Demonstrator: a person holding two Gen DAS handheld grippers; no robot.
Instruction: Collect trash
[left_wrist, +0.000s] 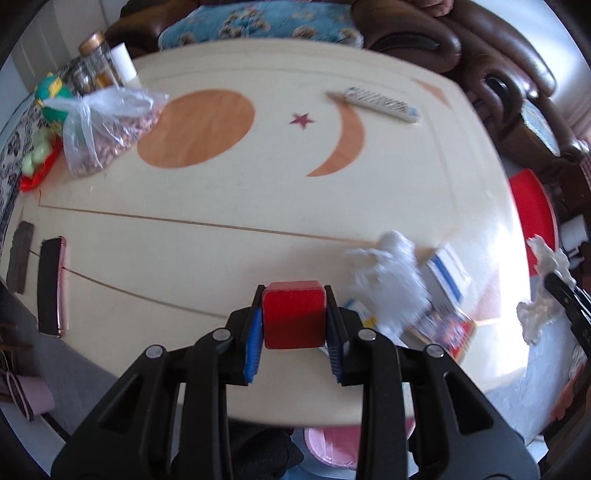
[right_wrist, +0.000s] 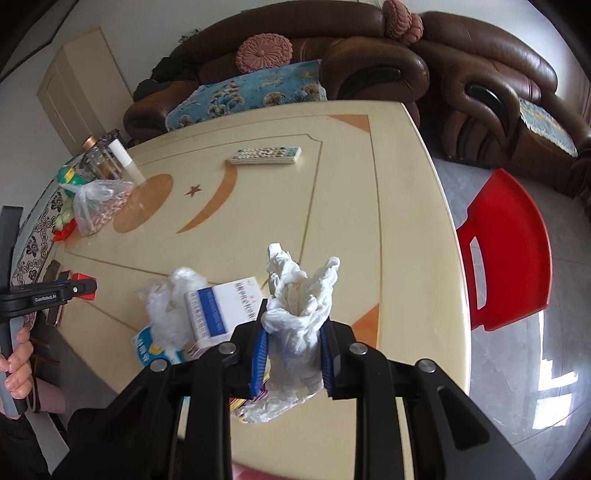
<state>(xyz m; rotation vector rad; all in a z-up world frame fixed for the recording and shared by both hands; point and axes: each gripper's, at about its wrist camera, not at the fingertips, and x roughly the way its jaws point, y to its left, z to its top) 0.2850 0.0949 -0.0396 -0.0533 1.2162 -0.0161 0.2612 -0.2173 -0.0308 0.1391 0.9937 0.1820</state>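
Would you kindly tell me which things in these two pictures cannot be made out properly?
- Right wrist view: the flat colourful packet is mostly hidden behind the right gripper and its crumpled white tissue.
- Left wrist view: the crumpled clear plastic wrap and white-and-blue carton are motion-blurred; print unreadable.
- Both views: the white remote control's buttons are too small.
- No trash bin shows anywhere.

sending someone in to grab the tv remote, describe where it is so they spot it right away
Start at the big cream table with the orange moon and star inlay. The remote lies flat at the moon's upper tip, on the side nearest the brown sofa. It is the only long, slim white bar with rows of coloured buttons, alone there.
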